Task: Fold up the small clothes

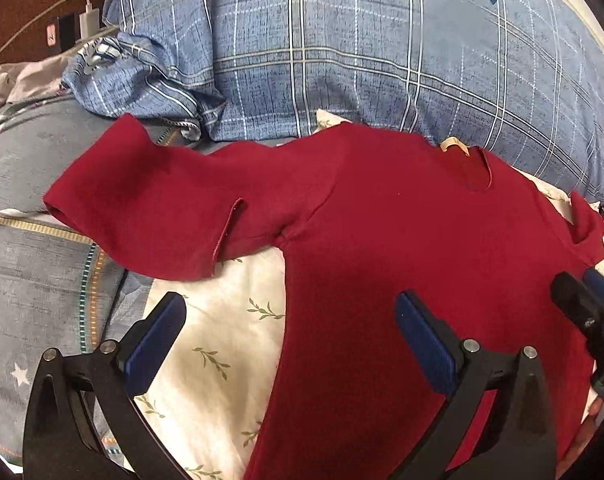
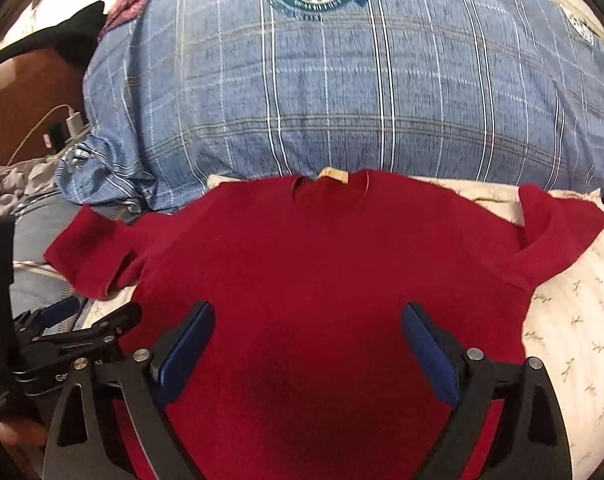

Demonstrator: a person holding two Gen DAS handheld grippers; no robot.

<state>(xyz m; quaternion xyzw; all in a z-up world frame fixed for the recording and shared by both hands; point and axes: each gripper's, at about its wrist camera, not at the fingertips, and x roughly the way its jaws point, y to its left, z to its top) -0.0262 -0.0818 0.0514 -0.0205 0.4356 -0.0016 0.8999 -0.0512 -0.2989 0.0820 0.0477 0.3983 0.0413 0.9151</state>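
Right wrist view: both your grippers, right (image 2: 308,344) and left (image 1: 290,340), gape empty over the small dark-red knit shirt (image 2: 322,264) (sleeves spread); pinching one layer would drag it askew

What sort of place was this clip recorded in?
Most likely a bedroom, on a bed. The red shirt lies on a leaf-print sheet against a big plaid pillow, and a phone charger sits on wooden furniture alongside.
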